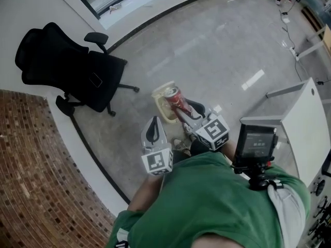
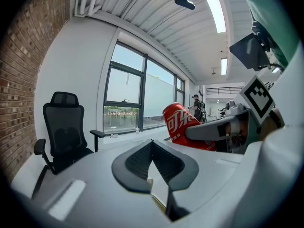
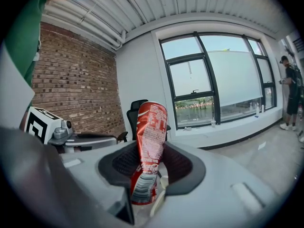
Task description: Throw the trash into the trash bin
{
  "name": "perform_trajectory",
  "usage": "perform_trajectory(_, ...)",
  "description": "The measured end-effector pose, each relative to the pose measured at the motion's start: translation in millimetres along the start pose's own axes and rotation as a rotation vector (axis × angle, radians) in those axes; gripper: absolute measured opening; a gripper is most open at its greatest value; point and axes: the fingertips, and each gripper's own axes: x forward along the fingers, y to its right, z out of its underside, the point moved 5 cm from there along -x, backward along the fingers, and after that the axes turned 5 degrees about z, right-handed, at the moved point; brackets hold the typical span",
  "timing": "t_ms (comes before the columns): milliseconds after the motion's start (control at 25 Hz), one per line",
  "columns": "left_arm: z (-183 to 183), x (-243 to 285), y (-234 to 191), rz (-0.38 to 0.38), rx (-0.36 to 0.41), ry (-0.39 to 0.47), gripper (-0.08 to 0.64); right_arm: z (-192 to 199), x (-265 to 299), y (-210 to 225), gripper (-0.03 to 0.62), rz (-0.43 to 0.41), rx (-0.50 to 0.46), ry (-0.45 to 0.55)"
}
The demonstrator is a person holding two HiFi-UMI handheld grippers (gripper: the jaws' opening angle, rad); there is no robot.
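Red can pinched in right claw, over the bin.

Right claw is clamped on a dented red can, pads on either side of its lower half, top end pointing away from the claw. In the head view the can overlaps the mouth of a pale yellow trash bin standing on the grey floor; whether it touches the bin cannot be told. Left claw is pressed together at the tips with nothing between, just beside the right one. Black office chair stands apart, near the brick wall.
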Motion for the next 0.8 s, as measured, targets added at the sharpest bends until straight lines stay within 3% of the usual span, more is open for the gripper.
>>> perform_trajectory(360, 20.1, 35.9, -5.6, -0.024, -0.013, -0.073, 0.005, 20.4, 32.6, 24.3, 0.149, -0.030, 0.010, -0.066)
perform_trajectory(800, 71.9, 68.7, -11.9, -0.053, -0.036, -0.222, 0.005, 84.4, 71.6, 46.9, 0.149, -0.068, 0.031, -0.208)
